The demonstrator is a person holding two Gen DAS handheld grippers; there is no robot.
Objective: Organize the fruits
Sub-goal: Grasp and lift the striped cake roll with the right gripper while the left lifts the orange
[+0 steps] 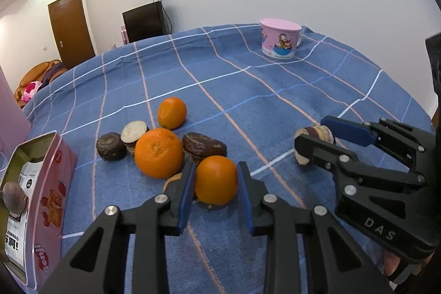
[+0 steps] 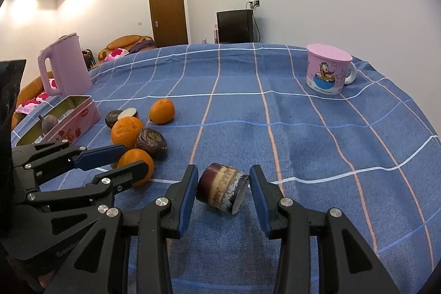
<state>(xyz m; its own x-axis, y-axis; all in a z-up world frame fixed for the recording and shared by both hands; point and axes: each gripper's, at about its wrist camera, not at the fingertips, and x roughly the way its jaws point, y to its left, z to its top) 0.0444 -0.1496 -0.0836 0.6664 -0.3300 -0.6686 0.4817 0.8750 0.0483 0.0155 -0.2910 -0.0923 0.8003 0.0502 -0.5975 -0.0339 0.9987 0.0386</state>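
Both claws spread wide over fruit on the blue checked tablecloth (image 2: 303, 145)

Left gripper (image 1: 216, 190) straddles a round orange (image 1: 216, 179), more fruit crowding behind; right gripper (image 2: 223, 190) flanks a cut purple sugarcane stub (image 2: 222, 188), bare cloth beyond; pink rectangular tin (image 1: 52, 183) far left.

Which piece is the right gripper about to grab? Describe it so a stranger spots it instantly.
Start from the pink mug at the far right of the blue checked cloth, then come toward the near edge. There a short purple-brown cylinder lies on its side between the open fingers of the right gripper. Unlike the oranges and dark pieces heaped to its left, it lies alone, pale cut end showing.
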